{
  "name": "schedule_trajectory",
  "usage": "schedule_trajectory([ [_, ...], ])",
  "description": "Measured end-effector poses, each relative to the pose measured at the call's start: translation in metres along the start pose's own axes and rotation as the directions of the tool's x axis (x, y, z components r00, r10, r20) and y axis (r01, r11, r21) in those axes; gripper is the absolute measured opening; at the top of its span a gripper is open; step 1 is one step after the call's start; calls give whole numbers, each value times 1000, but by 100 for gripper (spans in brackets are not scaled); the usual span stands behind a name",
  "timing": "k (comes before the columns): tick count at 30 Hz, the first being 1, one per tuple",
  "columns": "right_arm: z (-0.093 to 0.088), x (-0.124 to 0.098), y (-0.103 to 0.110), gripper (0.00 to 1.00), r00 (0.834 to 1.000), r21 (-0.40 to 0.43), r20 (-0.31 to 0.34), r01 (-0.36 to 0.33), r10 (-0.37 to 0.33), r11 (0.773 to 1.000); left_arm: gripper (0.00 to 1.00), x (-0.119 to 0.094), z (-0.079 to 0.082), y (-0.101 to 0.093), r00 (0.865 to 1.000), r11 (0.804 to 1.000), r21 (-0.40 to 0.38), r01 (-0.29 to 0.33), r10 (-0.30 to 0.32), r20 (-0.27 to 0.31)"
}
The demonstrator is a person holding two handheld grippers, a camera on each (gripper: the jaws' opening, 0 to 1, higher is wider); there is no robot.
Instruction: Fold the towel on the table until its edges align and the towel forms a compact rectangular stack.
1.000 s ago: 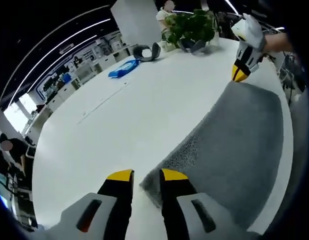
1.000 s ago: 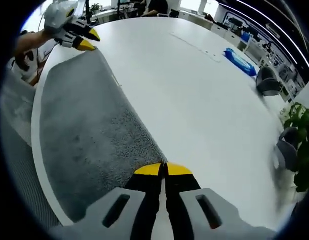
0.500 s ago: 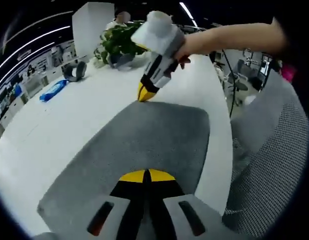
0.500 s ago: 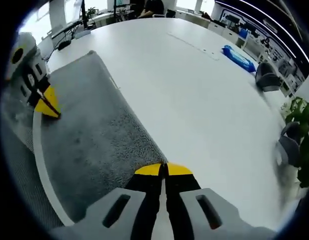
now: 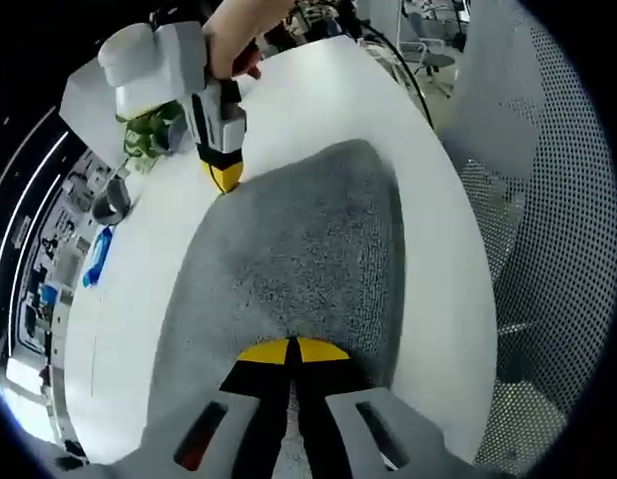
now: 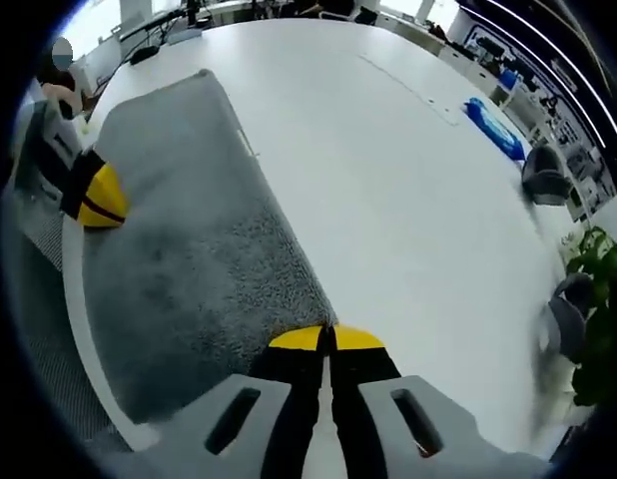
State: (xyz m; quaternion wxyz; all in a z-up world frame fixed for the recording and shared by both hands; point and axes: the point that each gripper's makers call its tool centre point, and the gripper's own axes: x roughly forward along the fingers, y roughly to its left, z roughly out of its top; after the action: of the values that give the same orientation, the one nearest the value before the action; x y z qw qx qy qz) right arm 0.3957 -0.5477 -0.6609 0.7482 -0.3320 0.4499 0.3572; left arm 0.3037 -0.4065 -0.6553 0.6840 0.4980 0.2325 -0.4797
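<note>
Here the grey towel [image 5: 299, 259] lies flat along the near edge of the white table [image 5: 139, 299], and in the right gripper view it stretches from the jaw tips out toward 11 o'clock [image 6: 179, 220]. The right gripper [image 6: 325, 337] has its yellow tips pressed together at the towel's near corner; it seems to pinch the cloth, though the fabric between the tips is hidden. The left gripper [image 5: 292, 349] likewise has its tips together, low over the towel's edge, and whether cloth is caught there cannot be told.

To fold well, I judge both corners on one long side need a firm pinch. They should rise together and be carried across, level with each other, so that edge meets edge before either lets go. Uneven lifting would skew the stack, and the towel sits close enough to the rim that it could slide off.

As for containers, none stands near. Far off at 9 o'clock in the left gripper view lies a blue packet [image 5: 95, 257], with a potted plant [image 5: 149, 128] at 11 o'clock, its pot indistinct.
</note>
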Motion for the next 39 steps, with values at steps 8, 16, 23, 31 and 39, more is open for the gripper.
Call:
schedule_trajectory([
  [8, -2, -2, 9, 0, 1000, -3, -2, -6, 6, 1000, 1, -2, -13, 8, 999, 999, -31, -27, 26, -40],
  [16, -5, -5, 18, 0, 1000, 17, -4, -20, 20, 1000, 1, -2, -21, 14, 997, 994, -104, -38, 30, -77],
  [23, -8, -9, 31, 0, 1000, 39, 10, -29, 29, 999, 0, -4, -33, 19, 992, 965, -257, -59, 28, -125],
  [31, -6, -12, 37, 0, 993, 59, 108, -43, 37, 997, 0, -5, -36, 20, 994, 919, -393, -22, -21, -105],
  [39, 37, -50, 10, 8, 969, 113, 247, -24, -4, 993, 0, -5, -37, 19, 995, 919, -393, -16, -26, -101],
])
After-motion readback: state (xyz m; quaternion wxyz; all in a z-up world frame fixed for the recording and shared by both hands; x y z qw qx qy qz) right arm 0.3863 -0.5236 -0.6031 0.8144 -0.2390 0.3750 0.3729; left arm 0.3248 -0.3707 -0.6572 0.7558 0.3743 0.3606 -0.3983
